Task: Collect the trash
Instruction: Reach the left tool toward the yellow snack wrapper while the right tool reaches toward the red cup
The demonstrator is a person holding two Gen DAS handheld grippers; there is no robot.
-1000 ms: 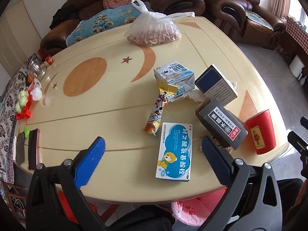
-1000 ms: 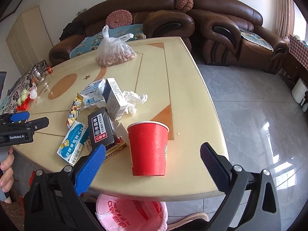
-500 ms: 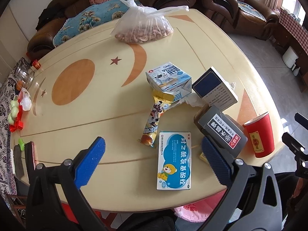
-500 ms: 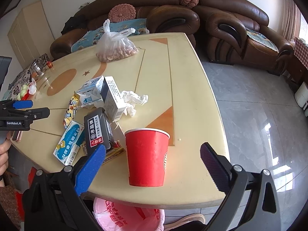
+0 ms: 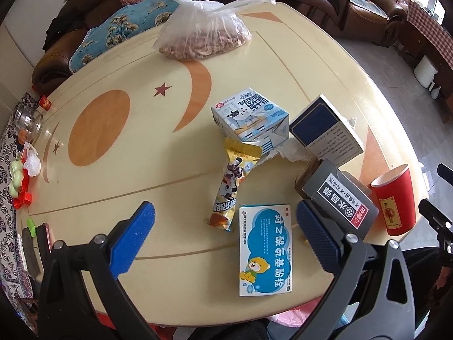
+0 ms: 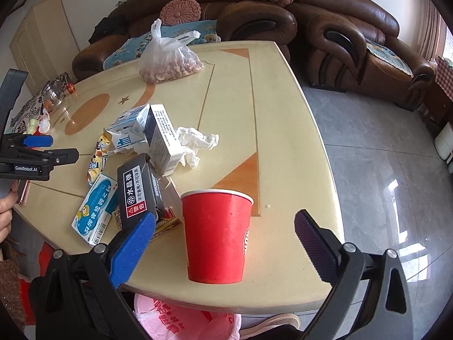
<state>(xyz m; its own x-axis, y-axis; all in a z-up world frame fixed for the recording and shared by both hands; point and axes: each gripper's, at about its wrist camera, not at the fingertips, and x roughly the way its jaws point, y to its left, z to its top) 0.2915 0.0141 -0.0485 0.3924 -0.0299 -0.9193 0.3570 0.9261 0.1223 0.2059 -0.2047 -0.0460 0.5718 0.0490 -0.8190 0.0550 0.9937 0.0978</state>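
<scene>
Litter lies on the cream table (image 5: 141, 198): a blue-and-white medicine box (image 5: 264, 250), a yellow snack wrapper (image 5: 230, 181), a milk carton (image 5: 252, 116), a navy-and-white box (image 5: 325, 130), a grey box (image 5: 342, 198), crumpled tissue (image 6: 198, 138) and a red paper cup (image 6: 216, 232). My left gripper (image 5: 223, 238) hovers open above the wrapper's lower end and the medicine box. My right gripper (image 6: 225, 240) stands open with the cup between its fingers, not touching. A bin lined with a pink bag (image 6: 187, 323) sits below the table's near edge.
A plastic bag of peanuts (image 5: 203, 36) rests at the table's far side. A glass jar (image 5: 27, 119), small toys (image 5: 19, 175) and a phone (image 5: 42, 238) line the left edge. Brown sofas (image 6: 354, 36) stand behind, with grey tiled floor (image 6: 382, 155) to the right.
Both grippers have moved forward and lower toward the table. The medicine box and wrapper now lie between the left fingers, the cup closer between the right ones. Nothing taken hold of.
</scene>
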